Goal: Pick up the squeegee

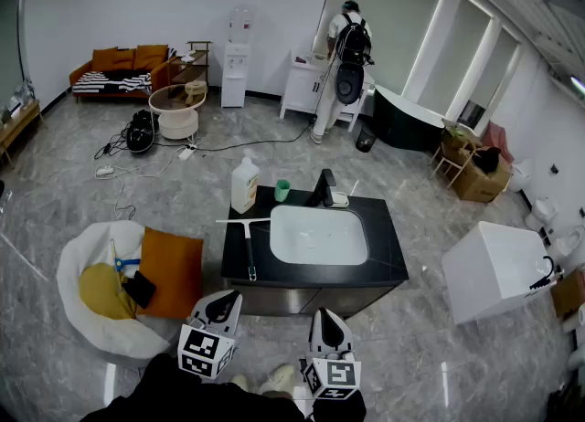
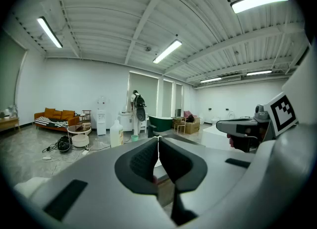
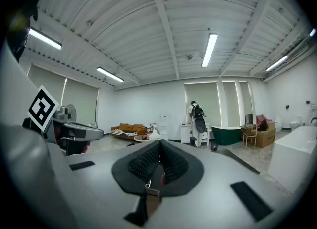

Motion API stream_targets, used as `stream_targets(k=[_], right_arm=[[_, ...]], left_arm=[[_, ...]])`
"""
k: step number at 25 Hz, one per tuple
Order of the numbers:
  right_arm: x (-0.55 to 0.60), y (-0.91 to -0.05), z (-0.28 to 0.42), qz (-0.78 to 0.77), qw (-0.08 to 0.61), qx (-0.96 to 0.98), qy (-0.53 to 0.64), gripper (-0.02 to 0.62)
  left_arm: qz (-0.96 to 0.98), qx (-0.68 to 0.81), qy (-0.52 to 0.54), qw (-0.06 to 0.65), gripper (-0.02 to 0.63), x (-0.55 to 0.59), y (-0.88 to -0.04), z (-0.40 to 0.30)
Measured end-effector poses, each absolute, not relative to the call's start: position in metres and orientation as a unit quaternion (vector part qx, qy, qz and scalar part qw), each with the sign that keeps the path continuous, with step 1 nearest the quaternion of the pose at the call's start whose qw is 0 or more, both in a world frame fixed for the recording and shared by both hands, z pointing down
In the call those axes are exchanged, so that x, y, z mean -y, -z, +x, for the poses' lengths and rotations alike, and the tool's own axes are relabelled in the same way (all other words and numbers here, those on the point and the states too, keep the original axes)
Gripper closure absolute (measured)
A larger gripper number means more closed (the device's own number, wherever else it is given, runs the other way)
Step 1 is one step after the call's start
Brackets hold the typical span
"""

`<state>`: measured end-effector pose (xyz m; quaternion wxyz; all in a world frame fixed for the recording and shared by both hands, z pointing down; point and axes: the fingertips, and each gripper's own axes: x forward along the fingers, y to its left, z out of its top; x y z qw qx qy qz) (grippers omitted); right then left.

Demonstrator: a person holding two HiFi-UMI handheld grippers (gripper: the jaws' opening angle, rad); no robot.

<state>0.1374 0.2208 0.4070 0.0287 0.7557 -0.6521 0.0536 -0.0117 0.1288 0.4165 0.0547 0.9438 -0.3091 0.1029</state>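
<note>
The squeegee [image 1: 248,245] lies on the black counter [image 1: 388,248] left of the white basin [image 1: 319,235], its pale blade at the far end and its dark handle running toward me. Both grippers hang low in the head view, well short of the counter's near edge. My left gripper [image 1: 227,301] is shut, its jaws meeting with nothing between them [image 2: 158,139]. My right gripper [image 1: 328,320] is shut too and holds nothing [image 3: 159,143]. Neither gripper view shows the squeegee.
On the counter stand a white bottle [image 1: 244,185], a green cup [image 1: 281,190] and a black faucet [image 1: 324,187]. A white beanbag with orange and yellow cushions [image 1: 128,283] lies on the floor at left. A white cabinet [image 1: 498,268] is at right. A person [image 1: 340,68] stands far back.
</note>
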Motion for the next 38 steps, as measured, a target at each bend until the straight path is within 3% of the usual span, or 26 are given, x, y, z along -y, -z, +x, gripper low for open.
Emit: stream_targets(k=[21,38], right_arm=[[-0.207,-0.400,0.129,0.763,0.029,0.644,-0.051,0.580],[-0.147,-0.397,0.093,0.727,0.042,0.684,-0.042,0.580]], left_arm=[[0.946,0.305,-0.094,0.052,0.581,-0.111,-0.407,-0.021],[0.926,0.363,-0.080,0.062,0.581,-0.064,-0.407,-0.072]])
